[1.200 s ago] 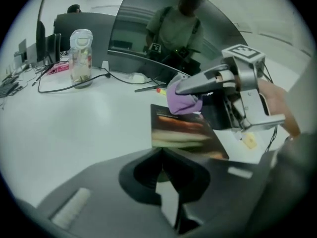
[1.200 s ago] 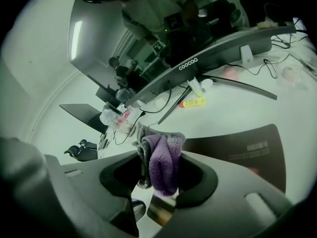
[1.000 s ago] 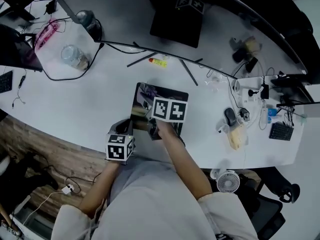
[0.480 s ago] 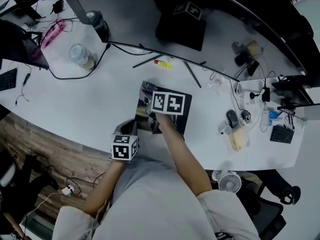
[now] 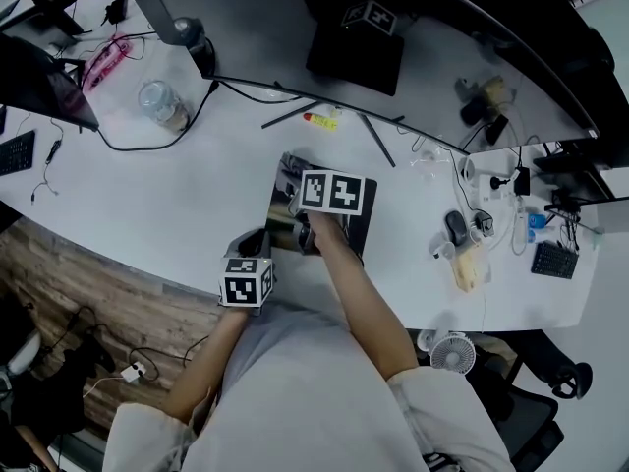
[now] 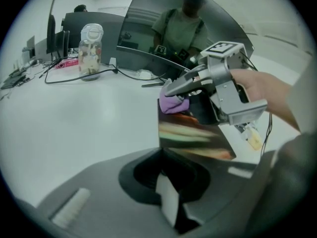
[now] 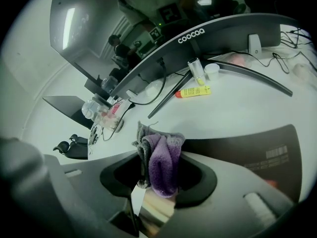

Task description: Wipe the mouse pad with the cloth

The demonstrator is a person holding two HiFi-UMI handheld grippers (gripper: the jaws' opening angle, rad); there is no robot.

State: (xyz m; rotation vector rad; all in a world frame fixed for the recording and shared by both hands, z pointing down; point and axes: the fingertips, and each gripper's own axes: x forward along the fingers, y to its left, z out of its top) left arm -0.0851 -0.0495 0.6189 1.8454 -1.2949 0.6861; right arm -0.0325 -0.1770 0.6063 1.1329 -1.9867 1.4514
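Observation:
The mouse pad (image 5: 356,226), dark with a printed picture, lies on the white desk just in front of me. My left gripper (image 5: 257,244) is shut on the pad's near left corner (image 6: 171,148), which runs into its jaws. My right gripper (image 5: 303,209) is over the pad's left part, shut on a bunched purple and grey cloth (image 7: 161,165) that hangs from its jaws onto the pad (image 7: 247,148). In the left gripper view the right gripper (image 6: 173,89) shows with the cloth (image 6: 173,104) at its tip. From the head view the cloth is mostly hidden under the marker cube.
A yellow tube (image 5: 319,119) and thin black rods lie beyond the pad, under a curved monitor (image 7: 198,38). A glass jar (image 5: 162,104) and cables are at the far left. A mouse (image 5: 454,228), chargers and a small fan (image 5: 447,354) sit to the right.
My right gripper has slid the cloth a little farther away and leftward across the pad. The left gripper has kept its hold on the pad's corner.

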